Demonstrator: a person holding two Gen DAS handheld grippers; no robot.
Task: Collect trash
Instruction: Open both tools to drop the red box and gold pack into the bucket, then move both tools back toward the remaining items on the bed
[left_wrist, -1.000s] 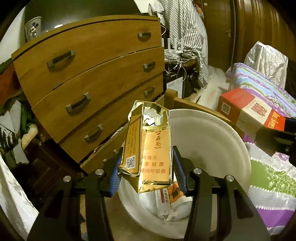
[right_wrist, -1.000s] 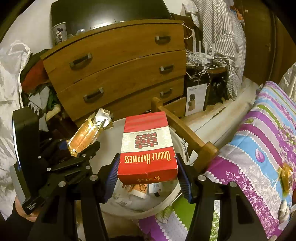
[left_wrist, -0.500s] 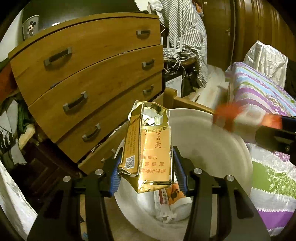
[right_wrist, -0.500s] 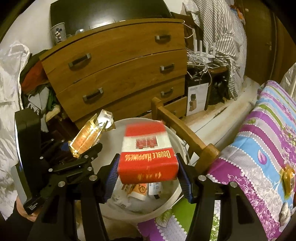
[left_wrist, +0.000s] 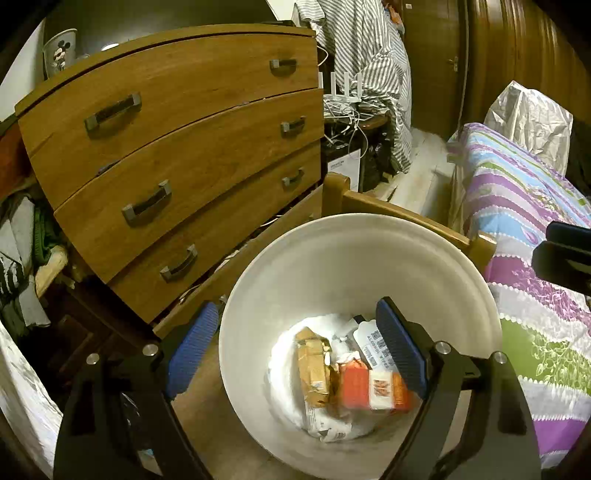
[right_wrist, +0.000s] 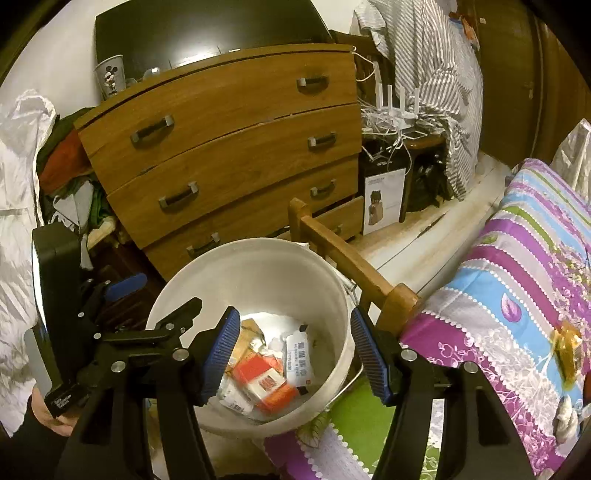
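A white bin (left_wrist: 369, 258) (right_wrist: 258, 273) stands on the floor between the dresser and the bed. Inside lie a red and white cigarette box (left_wrist: 373, 387) (right_wrist: 266, 384), a gold cigarette pack (left_wrist: 314, 365) (right_wrist: 245, 338) and white paper scraps. My left gripper (left_wrist: 295, 350) is open and empty above the bin's near rim; it also shows in the right wrist view (right_wrist: 159, 299). My right gripper (right_wrist: 291, 358) is open and empty over the bin. Part of it shows at the right edge of the left wrist view (left_wrist: 565, 254).
A wooden dresser (left_wrist: 177, 155) (right_wrist: 229, 147) stands behind the bin. A wooden bed rail (right_wrist: 347, 266) and a striped floral bedspread (right_wrist: 517, 295) lie on the right. An orange wrapper (right_wrist: 569, 350) lies on the bedspread. Clothes are piled at the left.
Both grippers opened. The gold pack fell from the left gripper and the red box from the right gripper into the bin. The left gripper moved closer over the bin.
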